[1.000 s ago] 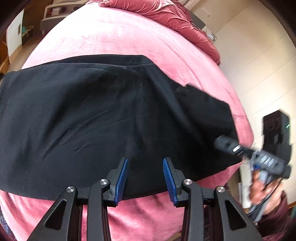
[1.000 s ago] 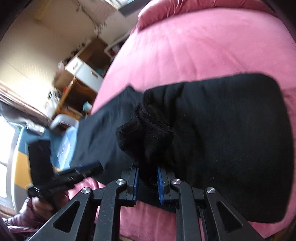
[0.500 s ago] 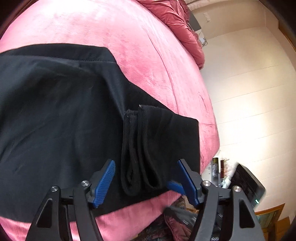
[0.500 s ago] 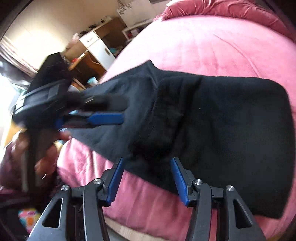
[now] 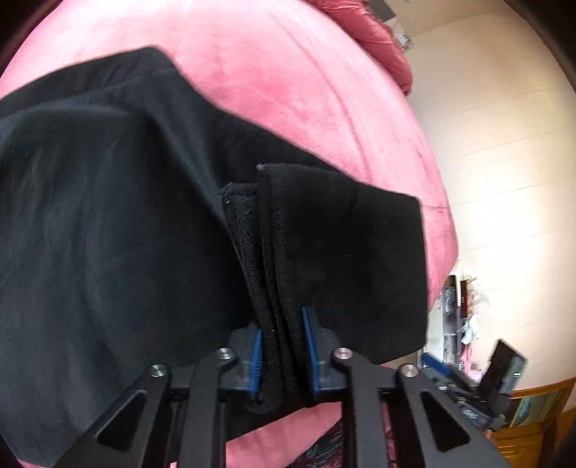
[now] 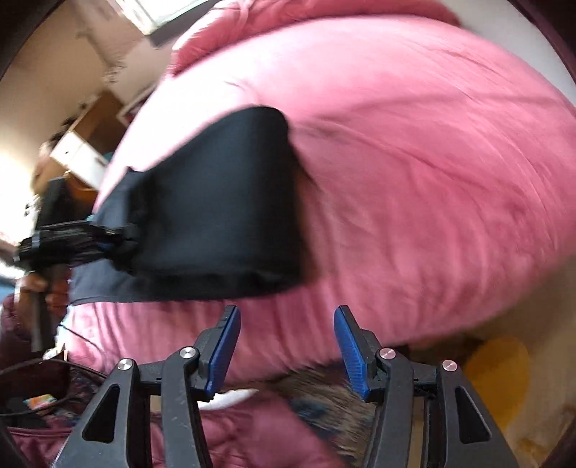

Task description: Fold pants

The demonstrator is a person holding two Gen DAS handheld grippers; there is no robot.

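A bed covered by a pink plush blanket [image 6: 414, 172] fills most of both views, with a bunched pink quilt [image 5: 374, 36] lying at its far end. Beyond the bed's right side, a cream panelled wall [image 5: 504, 162] is seen, with cluttered shelves [image 5: 457, 306] at its foot. Off the bed's left side, a white and wooden cabinet [image 6: 82, 151] is lit brightly, with a window [image 6: 162, 10] above.
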